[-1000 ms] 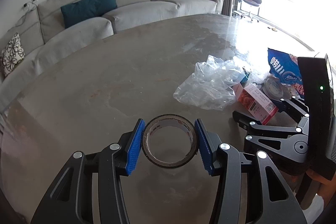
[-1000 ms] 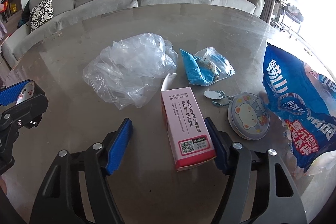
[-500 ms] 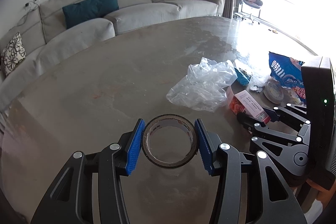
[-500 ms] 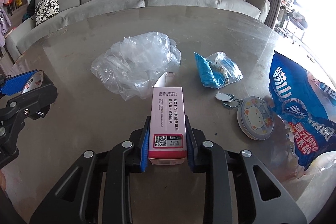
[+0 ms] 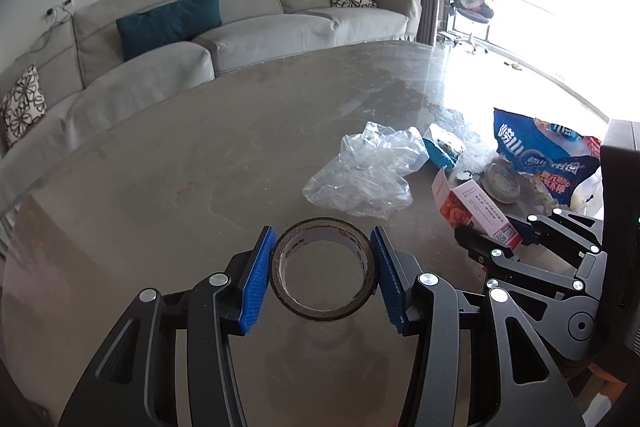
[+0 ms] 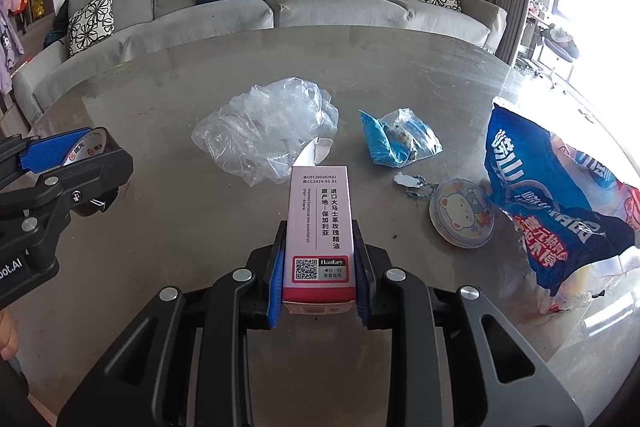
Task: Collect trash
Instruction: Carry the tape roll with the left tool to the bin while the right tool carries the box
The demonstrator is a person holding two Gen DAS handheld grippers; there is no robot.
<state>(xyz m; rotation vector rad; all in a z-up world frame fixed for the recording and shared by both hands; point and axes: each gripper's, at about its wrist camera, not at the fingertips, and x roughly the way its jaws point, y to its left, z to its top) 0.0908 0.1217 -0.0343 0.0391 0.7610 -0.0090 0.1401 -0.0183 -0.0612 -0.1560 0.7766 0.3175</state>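
**Inspector A:** Nearest first. The right gripper has its blue pads clamped on both long sides of the pink carton. The carton's long axis runs straight ahead along the fingers, open flap at the far end. It appears lifted clear of the counter, though I cannot confirm the gap beneath it.

**Inspector B:** And the left?

**Inspector A:** The left gripper, jaws roughly half spread, holds the tape roll by its outer rim, hole facing the camera, above the counter. Both grippers are occupied.

**Inspector B:** Remaining trash?

**Inspector A:** Just beyond the carton's flap lies the crumpled clear bag. To its right, the small blue pouch. The round bear tin sits right of the carton, touching the torn blue snack bag at the far right.

**Inspector B:** Governing relation?

**Inspector A:** All loose pieces lie ahead and right of the right gripper, so that hand is nearer. In my judgement, neither can take more until its load is dropped; no bin is in view. Sofa beyond.
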